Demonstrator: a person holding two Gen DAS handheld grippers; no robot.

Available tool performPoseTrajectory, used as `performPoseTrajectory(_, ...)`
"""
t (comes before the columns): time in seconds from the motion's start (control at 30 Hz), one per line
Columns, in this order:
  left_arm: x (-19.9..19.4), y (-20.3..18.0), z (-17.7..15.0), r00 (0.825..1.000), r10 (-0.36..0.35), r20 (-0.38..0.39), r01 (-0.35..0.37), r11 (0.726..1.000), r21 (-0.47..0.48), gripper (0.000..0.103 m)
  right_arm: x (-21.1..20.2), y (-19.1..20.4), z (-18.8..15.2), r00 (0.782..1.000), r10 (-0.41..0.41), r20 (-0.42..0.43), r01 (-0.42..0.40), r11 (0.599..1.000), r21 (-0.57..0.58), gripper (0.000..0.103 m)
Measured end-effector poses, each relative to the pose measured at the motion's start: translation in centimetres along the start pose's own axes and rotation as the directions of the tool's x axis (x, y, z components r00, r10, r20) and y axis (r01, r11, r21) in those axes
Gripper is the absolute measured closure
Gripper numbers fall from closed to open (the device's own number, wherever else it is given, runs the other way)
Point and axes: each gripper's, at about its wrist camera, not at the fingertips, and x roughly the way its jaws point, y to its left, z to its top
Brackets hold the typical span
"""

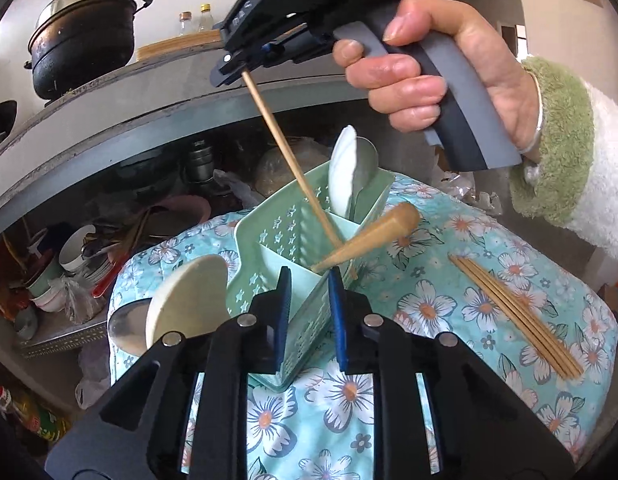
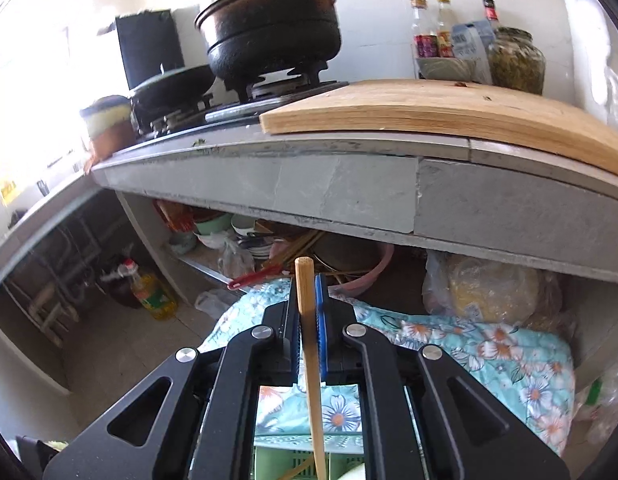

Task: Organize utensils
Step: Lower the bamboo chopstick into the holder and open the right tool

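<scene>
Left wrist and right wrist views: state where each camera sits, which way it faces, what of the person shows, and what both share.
Left wrist: sits behind the left tongs, looking forward and down at the green utensil holder on the floral cloth; the person's right hand and the right tongs holding a chopstick show.
Right wrist: sits behind the right tongs, facing the counter, stove and black pot; no hand shows.
Shared: chopstick, cloth, holder, pot, counter.
</scene>
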Motion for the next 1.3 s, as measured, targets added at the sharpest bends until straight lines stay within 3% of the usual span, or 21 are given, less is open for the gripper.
performPoseTrajectory(0.13, 0.1, 0.0, 0.0, 1.0, -0.01, -0.005, 0.01, 1.0, 0.014, 0.087, -0.2, -0.7, 0.7, 0.999, 0.027, 0.024, -0.028, 0.999, 0.041, 0.096)
performPoseTrajectory(0.23, 0.2, 0.3, 0.1, 1.0, -0.018, -0.009, 0.018, 1.0, 0.022, 0.088, 0.2, 0.6, 1.2, 1.0, 0.006, 0.012, -0.006, 1.0, -0.013, 0.097)
performPoseTrajectory(0.37, 0.2, 0.4, 0.2, 1.0, -0.023, -0.013, 0.024, 0.999, 0.023, 0.088, -1.3, 0.0, 3.1, 0.996, 0.039, 0.082, -0.042, 0.999, 0.033, 0.097)
performPoseTrajectory(0.7, 0.4, 0.4, 0.4, 1.0, -0.01, -0.019, 0.01, 1.0, 0.02, 0.087, 0.3, 1.1, 1.3, 0.995, -0.085, 0.058, 0.088, 0.994, -0.066, 0.096)
performPoseTrajectory(0.83, 0.5, 0.3, 0.5, 1.0, 0.006, -0.023, -0.005, 1.0, 0.025, 0.086, 1.0, 0.7, 0.3, 0.997, -0.074, 0.023, 0.076, 0.995, -0.07, 0.095)
performPoseTrajectory(0.9, 0.5, 0.3, 0.5, 1.0, 0.013, -0.025, -0.012, 1.0, 0.021, 0.085, 0.5, 0.1, 0.0, 0.998, -0.056, 0.012, 0.057, 0.997, -0.052, 0.095)
performPoseTrajectory(1.03, 0.4, 0.3, 0.6, 0.999, 0.019, -0.027, -0.019, 1.0, 0.013, 0.085, -1.0, -1.7, -0.4, 1.0, -0.023, 0.02, 0.023, 1.0, 0.02, 0.081)
performPoseTrajectory(1.17, 0.4, 0.2, 0.6, 0.999, 0.029, -0.03, -0.029, 1.0, 0.009, 0.084, -2.7, -4.2, -1.0, 0.999, 0.006, 0.033, -0.009, 0.995, 0.098, 0.08)
performPoseTrajectory(1.3, 0.1, 0.1, 0.7, 0.999, 0.043, -0.027, -0.043, 0.999, 0.005, 0.076, -4.0, -7.0, -2.4, 0.999, 0.005, 0.037, -0.011, 0.985, 0.174, 0.074)
